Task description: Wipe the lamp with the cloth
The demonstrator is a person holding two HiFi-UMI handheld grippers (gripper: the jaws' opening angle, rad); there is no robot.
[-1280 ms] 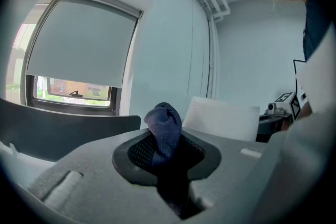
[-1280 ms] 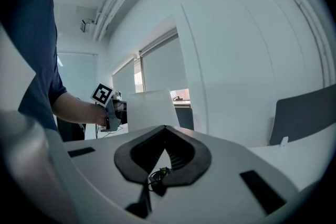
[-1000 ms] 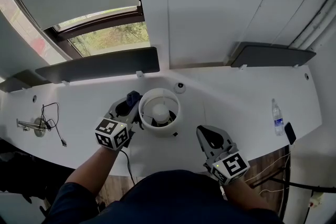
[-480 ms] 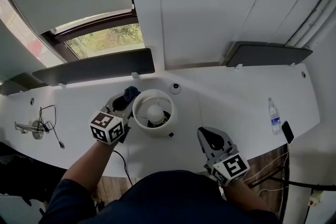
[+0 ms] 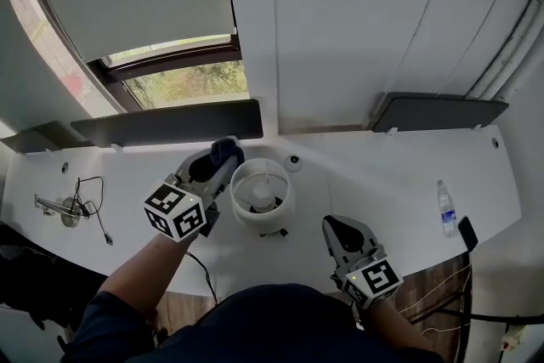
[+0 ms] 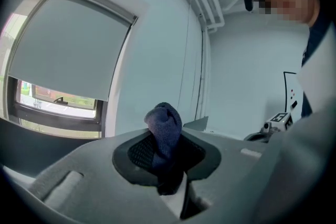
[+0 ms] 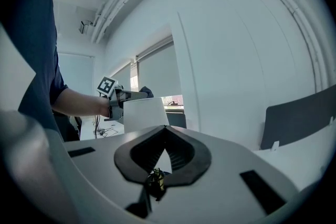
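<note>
A white lamp shade (image 5: pixel 261 191) stands on the white desk (image 5: pixel 391 174), seen from above with its bulb inside. My left gripper (image 5: pixel 221 161) is at the shade's far-left rim, shut on a dark blue cloth (image 5: pixel 226 150) that sticks out past the jaws. In the left gripper view the cloth (image 6: pixel 164 128) is bunched upright between the jaws; the lamp is hidden there. My right gripper (image 5: pixel 343 231) is to the right of the lamp, near the desk's front edge, shut and holding nothing. The right gripper view shows the shade (image 7: pixel 145 114) with the left gripper (image 7: pixel 126 96) and cloth (image 7: pixel 146 92) against its top.
A water bottle (image 5: pixel 447 208) and a dark phone (image 5: pixel 467 232) lie at the desk's right end. A black cable (image 5: pixel 89 200) and a metal fitting (image 5: pixel 58 208) are at the left. Dark panels (image 5: pixel 170 121) line the back edge. A small round object (image 5: pixel 293 163) sits behind the lamp.
My left gripper has carried the cloth along the shade's left rim toward the far side. The right gripper has stayed about where it was.
</note>
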